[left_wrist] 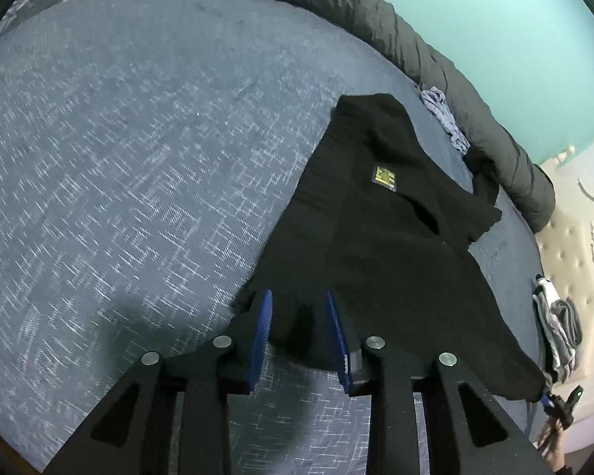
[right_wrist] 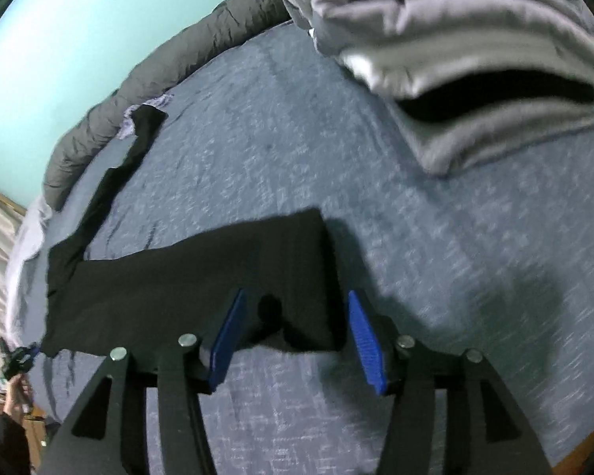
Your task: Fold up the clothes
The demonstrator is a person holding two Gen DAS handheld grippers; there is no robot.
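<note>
Left gripper (left_wrist: 299, 318) jaws apart around black garment (left_wrist: 380, 217) hem.

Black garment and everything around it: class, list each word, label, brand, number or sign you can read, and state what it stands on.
No text can be read in either view.
Yellow patch on the black garment: its marks are too small and blurred to read.
Folded grey clothes: no print shows.

Black garment (left_wrist: 380, 237) with small yellow label (left_wrist: 384, 179), partly spread on blue-grey bedspread, near hem raised off surface and stretched between two near corners. Far end lying flat toward dark rolled duvet. Narrow sleeve strip (right_wrist: 111, 182) trailing far-left.
</note>
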